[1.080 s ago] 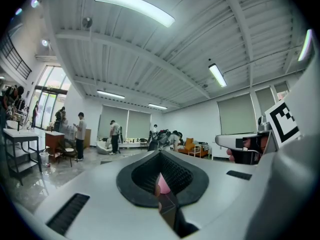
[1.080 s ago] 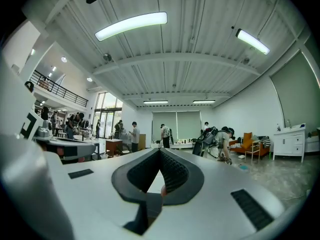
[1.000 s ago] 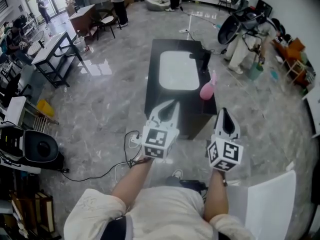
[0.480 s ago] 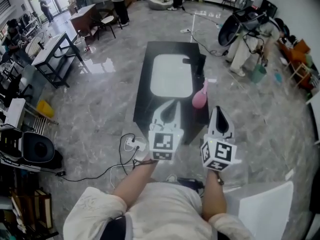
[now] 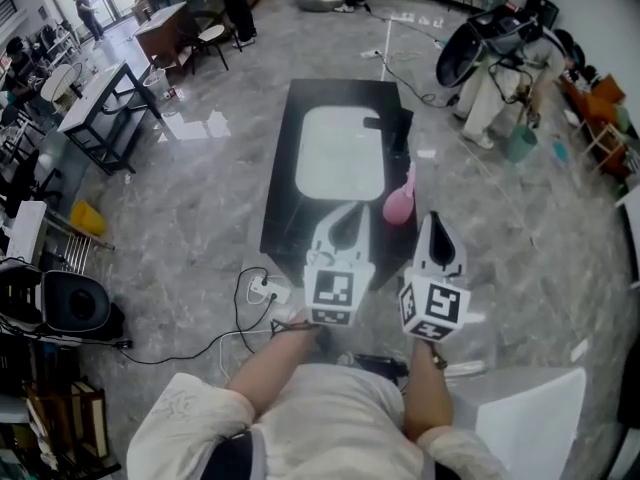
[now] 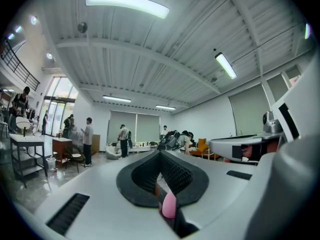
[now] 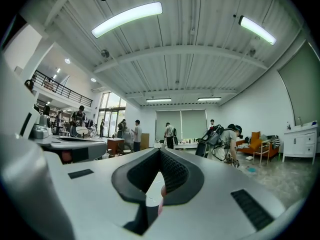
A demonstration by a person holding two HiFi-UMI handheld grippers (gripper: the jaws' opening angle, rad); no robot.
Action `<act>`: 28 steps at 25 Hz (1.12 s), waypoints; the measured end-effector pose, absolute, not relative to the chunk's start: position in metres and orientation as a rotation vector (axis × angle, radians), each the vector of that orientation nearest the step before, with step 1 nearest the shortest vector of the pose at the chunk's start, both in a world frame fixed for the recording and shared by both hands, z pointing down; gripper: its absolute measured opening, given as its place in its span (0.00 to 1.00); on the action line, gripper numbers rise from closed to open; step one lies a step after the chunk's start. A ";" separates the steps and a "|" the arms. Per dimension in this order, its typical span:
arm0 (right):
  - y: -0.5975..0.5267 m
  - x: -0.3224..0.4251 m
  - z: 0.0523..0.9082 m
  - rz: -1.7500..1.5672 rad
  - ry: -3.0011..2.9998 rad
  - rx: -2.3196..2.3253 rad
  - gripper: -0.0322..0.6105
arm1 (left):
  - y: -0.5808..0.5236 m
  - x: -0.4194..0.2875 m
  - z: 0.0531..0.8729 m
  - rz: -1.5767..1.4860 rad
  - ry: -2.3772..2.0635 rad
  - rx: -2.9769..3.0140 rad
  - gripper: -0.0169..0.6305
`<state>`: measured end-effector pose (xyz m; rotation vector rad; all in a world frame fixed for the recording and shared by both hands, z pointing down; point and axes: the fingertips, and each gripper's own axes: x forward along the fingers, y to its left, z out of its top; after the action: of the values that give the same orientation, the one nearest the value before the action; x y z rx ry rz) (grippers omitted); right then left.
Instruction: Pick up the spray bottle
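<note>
A pink spray bottle (image 5: pixel 399 203) stands near the right edge of a glossy black table (image 5: pixel 285 213), a short way beyond both grippers. My left gripper (image 5: pixel 347 211) is held out level over the table's near end, left of the bottle, jaws together and empty. My right gripper (image 5: pixel 436 224) is just right of the bottle and nearer me, also shut on nothing. In the left gripper view the bottle (image 6: pixel 169 205) shows pink through the gap behind the shut jaws of the left gripper (image 6: pixel 160 153). The right gripper view shows only a pink sliver of the bottle (image 7: pixel 161 204) below the right gripper (image 7: pixel 160 151).
A dark object (image 5: pixel 397 128) sits at the table's far right. A power strip with cables (image 5: pixel 263 289) lies on the marble floor left of me. A white board (image 5: pixel 530 418) is at the lower right. Desks (image 5: pixel 100 98) stand at left; people stand at the back.
Both grippers have moved forward towards the table, and the table and pink bottle now sit closer in the head view. Both jaws stayed shut.
</note>
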<state>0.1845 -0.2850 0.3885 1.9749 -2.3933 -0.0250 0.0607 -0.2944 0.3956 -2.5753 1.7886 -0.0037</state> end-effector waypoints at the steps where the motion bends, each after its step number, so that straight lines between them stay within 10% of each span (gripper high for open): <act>1: -0.291 0.182 0.391 -0.027 -2.387 1.977 0.06 | -0.301 0.060 0.397 -0.002 1.780 -2.580 0.03; 21: -0.422 0.162 0.438 0.040 -2.105 2.111 0.06 | -0.449 0.038 0.407 0.038 1.536 -2.734 0.03; 28: -0.442 0.163 0.477 0.134 -2.086 2.016 0.24 | -0.465 0.050 0.419 0.026 1.499 -2.761 0.03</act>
<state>0.1630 -0.4416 0.4772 2.0160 -2.0856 0.1336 0.0501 -0.4646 0.4191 -2.7614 1.4988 0.0256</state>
